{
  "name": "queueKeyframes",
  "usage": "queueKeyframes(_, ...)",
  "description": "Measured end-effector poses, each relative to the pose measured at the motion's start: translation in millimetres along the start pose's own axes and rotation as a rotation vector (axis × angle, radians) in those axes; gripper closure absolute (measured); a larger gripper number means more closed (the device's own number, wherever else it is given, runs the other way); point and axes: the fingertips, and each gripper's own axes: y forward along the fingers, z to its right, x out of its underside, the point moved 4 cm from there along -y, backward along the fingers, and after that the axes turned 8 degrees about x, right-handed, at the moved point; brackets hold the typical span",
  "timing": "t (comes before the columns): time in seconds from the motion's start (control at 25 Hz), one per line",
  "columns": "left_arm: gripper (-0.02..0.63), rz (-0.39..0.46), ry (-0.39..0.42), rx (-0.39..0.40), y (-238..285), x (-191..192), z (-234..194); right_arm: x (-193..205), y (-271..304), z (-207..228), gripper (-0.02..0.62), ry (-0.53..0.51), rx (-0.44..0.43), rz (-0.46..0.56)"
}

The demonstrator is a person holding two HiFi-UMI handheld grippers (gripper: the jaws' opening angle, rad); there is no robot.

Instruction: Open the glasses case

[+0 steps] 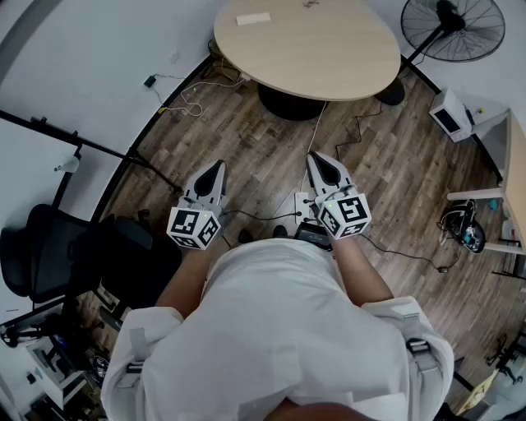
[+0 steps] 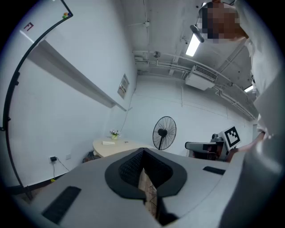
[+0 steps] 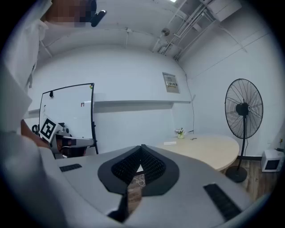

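**Glasses case not yet within reach: both grippers held closed, well short of the desk**

No glasses case can be identified with certainty. The only candidate is a pale flat object [image 1: 253, 18] lying on the far side of the round desk [image 1: 329, 57], well apart from both grippers. Whether it is the case cannot be told at this size.

The left gripper [image 1: 215, 167] and the right gripper [image 1: 319, 158] are held side by side over the wooden floor [image 1: 246, 140], pointing forward at the desk. In each gripper view the jaws are seen pressed together with nothing between them, and only floor shows through the slit.

The pale object lies straight ahead and slightly left of the midline, so the left gripper is judged somewhat nearer. Its long axis runs across the view, roughly square to the line of approach. The desk must be approached before anything can be gripped, and the jaws parted first.
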Motion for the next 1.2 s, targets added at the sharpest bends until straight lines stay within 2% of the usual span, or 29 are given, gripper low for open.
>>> queueKeyframes(0.16,0.594,-0.009,0.010,0.018,-0.5,-1.4,2.6,-5.7,-2.1,-9.2,0.572,-0.051,-0.044,0.002)
queueKeyframes(0.32,0.594,0.011,0.001,0.035,4.1,1.0,11.8,-4.0,-9.9,6.0,0.572,-0.038,-0.021,0.008)
queueKeyframes(0.44,0.594,0.006,0.016,0.023,6.2,4.3,22.1,-3.2,-21.1,21.5,0.571,0.008,-0.028,0.037)
queueKeyframes(0.6,0.594,0.021,0.006,0.022,11.5,6.2,35.9,-14.2,-39.6,42.9,0.569,0.096,-0.079,0.138)
queueKeyframes(0.76,0.594,0.004,-0.025,0.061,20.2,14.0,52.6,-5.3,-45.7,65.6,0.569,0.068,-0.062,0.097)
queueKeyframes(1.04,0.594,-0.024,-0.091,0.095,21.8,20.0,70.5,27.2,-50.5,98.1,0.569,0.153,-0.004,0.055)
queueKeyframes(1.2,0.594,-0.054,-0.085,0.098,30.2,21.1,62.0,35.0,-35.5,103.8,0.569,0.180,0.017,0.044)
